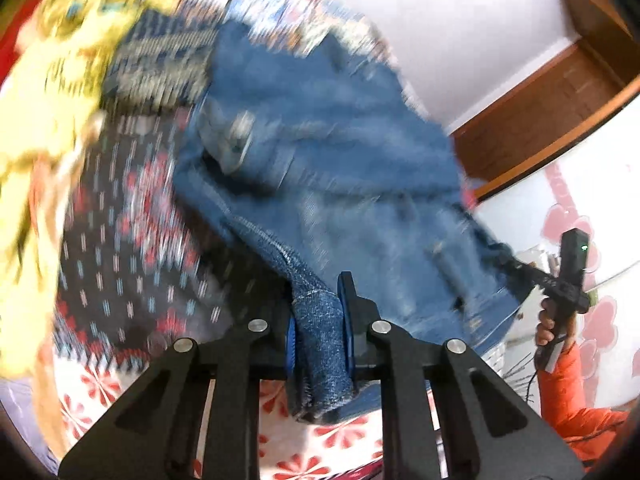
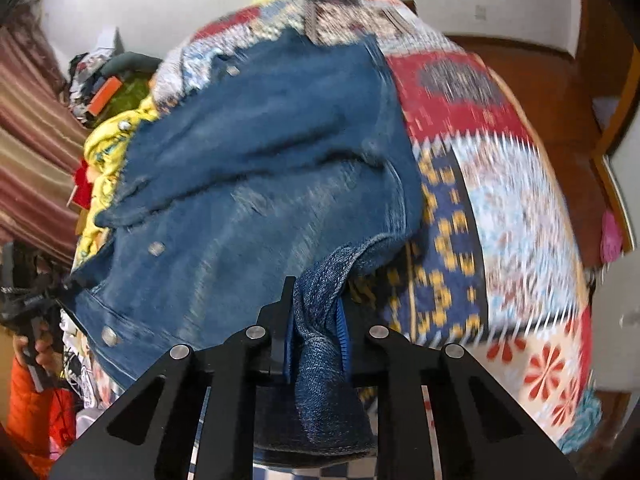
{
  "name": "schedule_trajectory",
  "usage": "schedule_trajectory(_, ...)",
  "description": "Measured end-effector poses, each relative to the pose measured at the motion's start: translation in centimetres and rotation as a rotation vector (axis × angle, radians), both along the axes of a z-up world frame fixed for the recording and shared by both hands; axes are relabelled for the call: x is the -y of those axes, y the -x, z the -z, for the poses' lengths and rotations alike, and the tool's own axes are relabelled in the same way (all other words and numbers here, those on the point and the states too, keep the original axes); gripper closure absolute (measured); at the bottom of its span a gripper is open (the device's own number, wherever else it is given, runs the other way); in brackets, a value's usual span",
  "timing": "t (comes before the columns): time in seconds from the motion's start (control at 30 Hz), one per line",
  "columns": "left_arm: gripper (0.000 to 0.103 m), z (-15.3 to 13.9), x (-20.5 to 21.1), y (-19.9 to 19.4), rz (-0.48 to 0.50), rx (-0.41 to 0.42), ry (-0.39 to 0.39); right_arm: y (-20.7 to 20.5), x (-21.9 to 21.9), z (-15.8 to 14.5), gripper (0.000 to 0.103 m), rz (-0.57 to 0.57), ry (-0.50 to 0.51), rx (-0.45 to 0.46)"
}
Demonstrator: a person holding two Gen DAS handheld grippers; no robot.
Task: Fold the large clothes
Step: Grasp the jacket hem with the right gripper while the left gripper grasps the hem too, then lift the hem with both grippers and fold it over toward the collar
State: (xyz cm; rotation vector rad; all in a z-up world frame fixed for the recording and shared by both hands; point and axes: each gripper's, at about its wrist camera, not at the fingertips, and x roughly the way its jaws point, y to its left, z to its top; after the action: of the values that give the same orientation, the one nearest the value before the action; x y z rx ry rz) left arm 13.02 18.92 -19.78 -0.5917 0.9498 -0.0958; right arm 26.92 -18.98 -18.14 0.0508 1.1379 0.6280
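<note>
A blue denim jacket (image 1: 328, 152) with metal snap buttons lies spread and partly lifted over a patterned quilt. My left gripper (image 1: 320, 320) is shut on a thick fold of its denim edge. My right gripper (image 2: 316, 320) is shut on another bunched denim edge of the jacket (image 2: 260, 152). The right gripper also shows in the left wrist view (image 1: 568, 280), held in a hand at the jacket's far corner. Both views are blurred by motion.
A patchwork quilt (image 2: 500, 200) covers the bed. A yellow patterned garment (image 1: 44, 120) lies to the left of the jacket and shows in the right wrist view (image 2: 104, 152). A wooden bed frame (image 1: 540, 120) and white wall stand behind. Piled clothes (image 2: 100, 76) lie at the far left.
</note>
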Motion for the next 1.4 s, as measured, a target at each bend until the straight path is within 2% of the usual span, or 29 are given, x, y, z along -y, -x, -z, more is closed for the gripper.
schedule_trajectory(0.17,0.087,-5.8,-1.7,-2.9,-0.001,0.142,0.016,-2.4,-0.9,-3.5,0.089,-0.016,-0.077,0.06)
schedule_trajectory(0.23,0.088,-7.2,-2.4,-5.0,-0.008,0.176,-0.012,-3.6,-1.7,-5.2,0.089,-0.022,-0.091,0.108)
schedule_trajectory(0.33,0.088,-8.0,-4.1,-8.2,-0.042,0.183,-0.009,-6.3,-3.4,-7.7,0.089,-0.008,-0.104,0.189)
schedule_trajectory(0.43,0.088,-8.2,-6.1,-11.1,-0.096,0.183,-0.007,-9.5,-3.9,-8.9,0.089,0.048,-0.138,0.211)
schedule_trajectory(0.53,0.088,-7.5,-9.0,-14.2,-0.16,0.171,0.002,-13.3,-3.7,-8.2,0.089,0.156,-0.206,0.159)
schedule_trajectory(0.63,0.088,-5.6,-10.9,-17.5,-0.207,0.127,-0.013,-17.7,-4.5,-5.5,0.089,0.253,-0.216,0.093)
schedule_trajectory(0.7,0.088,-3.4,-11.2,-19.8,-0.213,0.062,-0.046,-19.4,-5.8,-3.6,0.089,0.259,-0.179,0.07)
schedule_trajectory(0.83,0.088,1.1,-11.1,-23.0,-0.179,-0.051,-0.17,-21.0,-8.2,0.2,0.089,0.221,-0.023,0.083)
schedule_trajectory(1.0,0.084,5.1,-11.0,-24.1,-0.143,-0.116,-0.203,-22.2,-8.0,2.9,0.085,0.178,0.04,0.079)
schedule_trajectory(1.07,0.084,5.1,-10.7,-23.7,-0.123,-0.104,-0.225,-22.1,-8.2,2.7,0.078,0.138,0.07,0.092)
schedule_trajectory(1.17,0.083,3.9,-10.0,-23.1,-0.096,-0.114,-0.278,-21.2,-9.2,1.8,0.059,0.066,0.207,0.132)
schedule_trajectory(1.23,0.08,2.5,-9.4,-22.7,-0.079,-0.126,-0.32,-19.9,-9.1,0.3,0.043,0.042,0.286,0.202)
schedule_trajectory(1.27,0.078,1.6,-8.9,-22.4,-0.068,-0.121,-0.353,-19.5,-8.9,-0.1,0.041,0.04,0.297,0.226)
schedule_trajectory(1.3,0.066,0.8,-8.4,-22.3,-0.064,-0.113,-0.389,-18.7,-8.5,-0.9,0.04,0.037,0.305,0.258)
schedule_trajectory(1.33,0.048,-0.8,-7.6,-21.7,-0.065,-0.085,-0.456,-17.8,-8.1,-1.8,0.039,0.035,0.306,0.28)
schedule_trajectory(1.4,0.035,-3.6,-6.3,-20.4,-0.054,-0.005,-0.552,-16.6,-7.5,-2.9,0.039,0.024,0.29,0.291)
